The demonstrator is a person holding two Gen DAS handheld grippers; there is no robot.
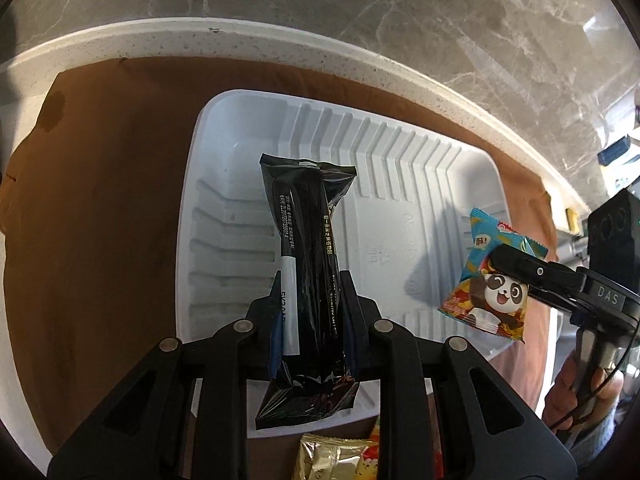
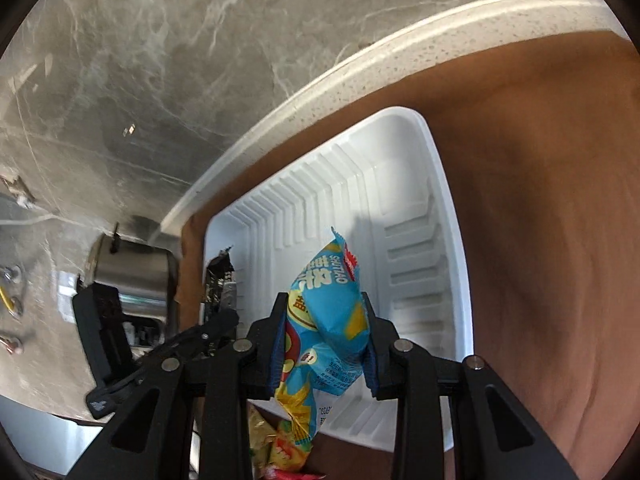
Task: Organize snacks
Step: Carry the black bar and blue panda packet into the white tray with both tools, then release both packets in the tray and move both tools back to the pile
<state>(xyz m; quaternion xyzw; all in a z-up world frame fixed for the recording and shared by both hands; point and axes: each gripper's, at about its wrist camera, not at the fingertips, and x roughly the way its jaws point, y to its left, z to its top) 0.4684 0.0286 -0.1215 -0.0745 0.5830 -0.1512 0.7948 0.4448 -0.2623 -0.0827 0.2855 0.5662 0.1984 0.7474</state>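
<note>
1. Left gripper (image 1: 308, 312) is clamped nearly flat on a long black snack packet (image 1: 306, 248). The packet stands out ahead of the jaws, long axis running 6 to 12 o'clock in the left wrist view, its far end over the floor of the white tray (image 1: 400, 152).
2. Right gripper (image 2: 326, 320) is part closed on a puffy blue panda snack bag (image 2: 332, 300), pads pressing its sides. No earlier view to compare.
3. In the left wrist view the right gripper and its bag sit at 3 o'clock, over the tray's right rim.
4. In the right wrist view the tray lies dead ahead toward 12 to 1 o'clock, ribbed walls bare, nothing resting on its floor that I can see.
5. Key relation: both packets hang above the tray, not touching it as far as I can tell. The black packet is more central over the tray, so the left hand looks nearer to a drop.
6. Tray sits on a brown cloth (image 1: 120, 200) on the tabletop. Loose gold and yellow snacks (image 1: 340, 460) lie at 6 o'clock, outside the tray.
7. Judgement: lay the long packet along the tray's length, leaving the bag room beside it.
</note>
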